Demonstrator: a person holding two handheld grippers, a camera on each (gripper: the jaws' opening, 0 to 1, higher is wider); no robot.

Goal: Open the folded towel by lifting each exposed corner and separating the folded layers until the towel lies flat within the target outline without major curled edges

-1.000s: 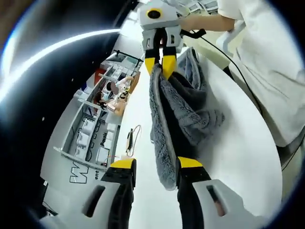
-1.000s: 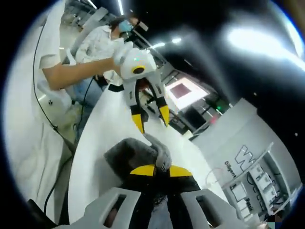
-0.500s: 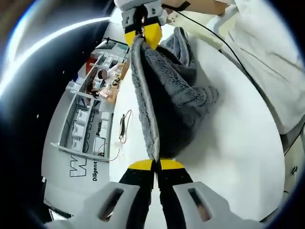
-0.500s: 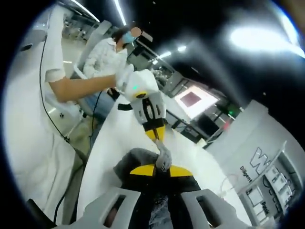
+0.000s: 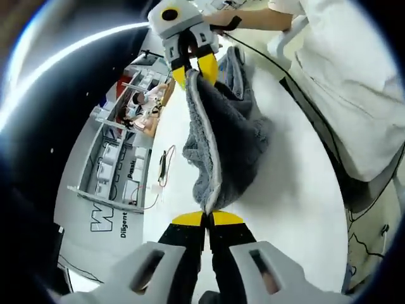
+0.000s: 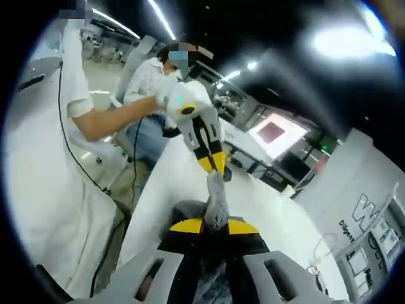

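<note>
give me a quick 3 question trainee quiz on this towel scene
1. True or false: the left tongs are shut on the grey towel.
2. The right tongs grip the towel's: a) top edge b) middle c) nothing
3. The towel hangs stretched over the white ___.

Key: 1 true; 2 a; 3 table

Bright overhead strip lights (image 5: 76, 57) flare w/ bluish glare in my left gripper view; ceiling lamp (image 6: 345, 41) blooms soft. White desk (image 5: 297, 190) near blown out. Heavy fisheye bend, edges blurry.
</note>
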